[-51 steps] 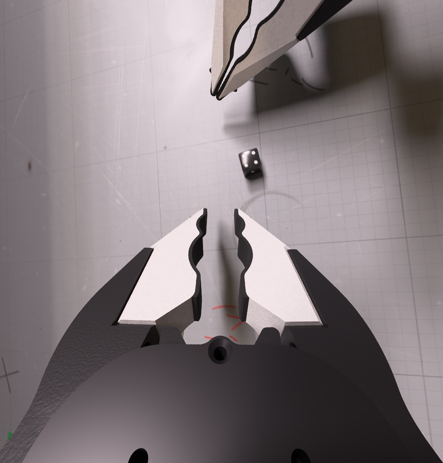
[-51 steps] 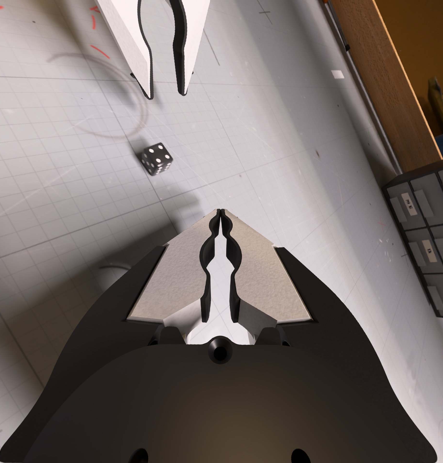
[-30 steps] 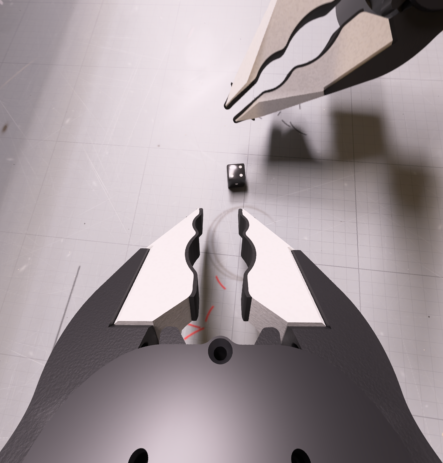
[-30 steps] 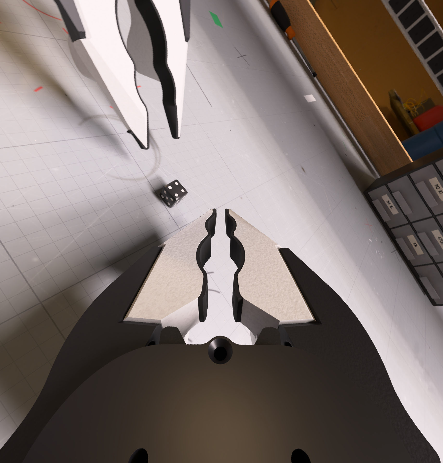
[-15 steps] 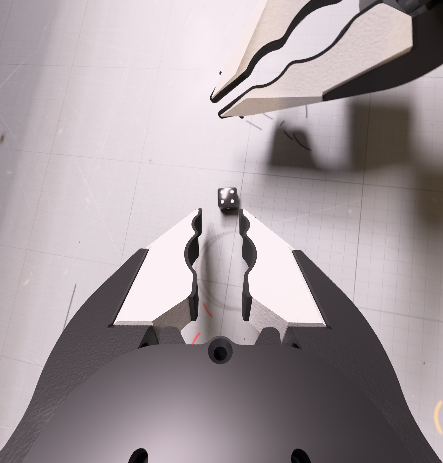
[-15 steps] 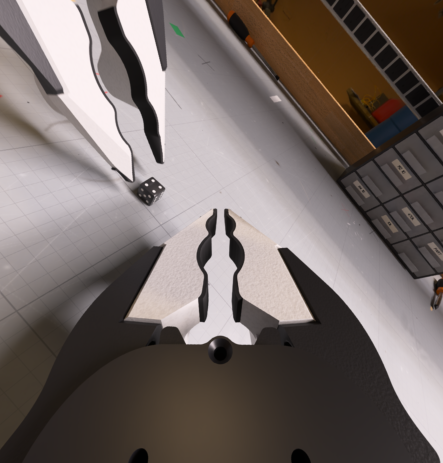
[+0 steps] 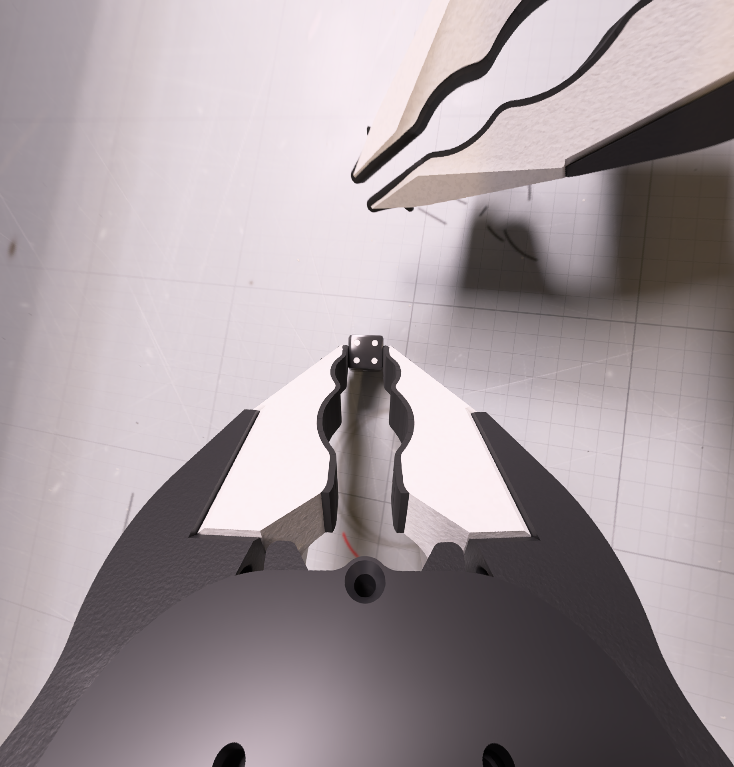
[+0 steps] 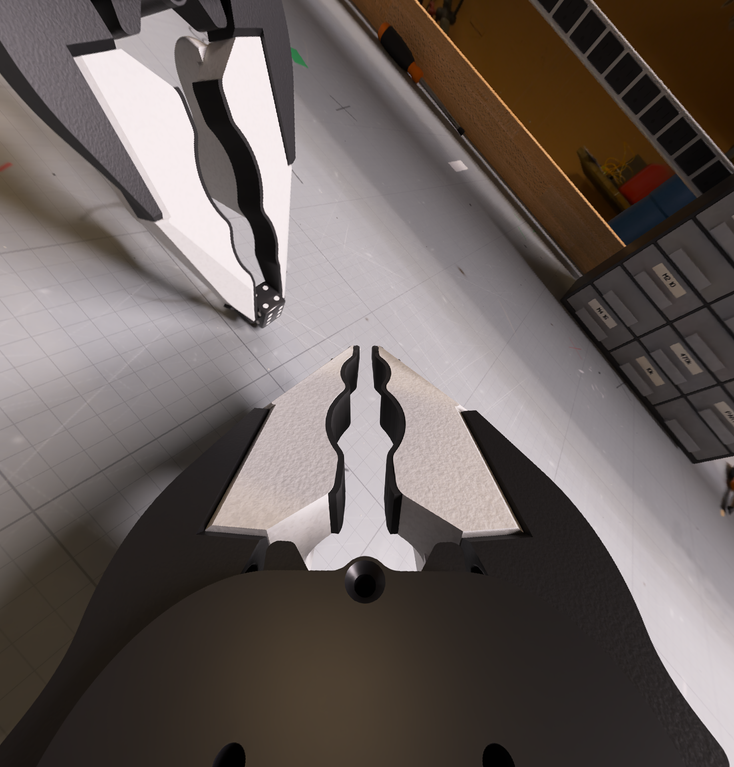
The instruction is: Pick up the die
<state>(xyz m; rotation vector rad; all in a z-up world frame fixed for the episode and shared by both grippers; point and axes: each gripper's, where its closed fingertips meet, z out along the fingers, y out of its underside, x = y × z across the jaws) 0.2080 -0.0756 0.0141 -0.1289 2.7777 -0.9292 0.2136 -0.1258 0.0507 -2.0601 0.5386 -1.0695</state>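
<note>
Two fingers of the left gripper (image 7: 365, 352) pinch the small black cube die with white pips (image 7: 365, 352) at their very tips, centre of the left wrist view. In the right wrist view the same die (image 8: 269, 306) sits at upper centre-left, its lower corner apparently at or touching the grey gridded table (image 8: 398, 265); whether it has left the surface cannot be told.

Risk, as judged: the hold uses only the outermost tips, with none of the die seated in the scalloped recesses behind. Hard, smooth, slightly rounded edges against thin black pad edges could let the cube twist or squirt forward on lifting, more so if the pads bear unevenly.

The right gripper (image 8: 365, 352) hangs just short of the die, its fingers parted by a narrow gap and holding nothing. Any advance could knock the pinched cube.

Materials: fingers are pale, grainy-faced wedges with wavy black-lined inner edges on dark matt bodies. The table is a scuffed, finely scratched mat with a printed grid. A dark drawer cabinet with labelled fronts (image 8: 668, 332) occupies the right edge.
</note>
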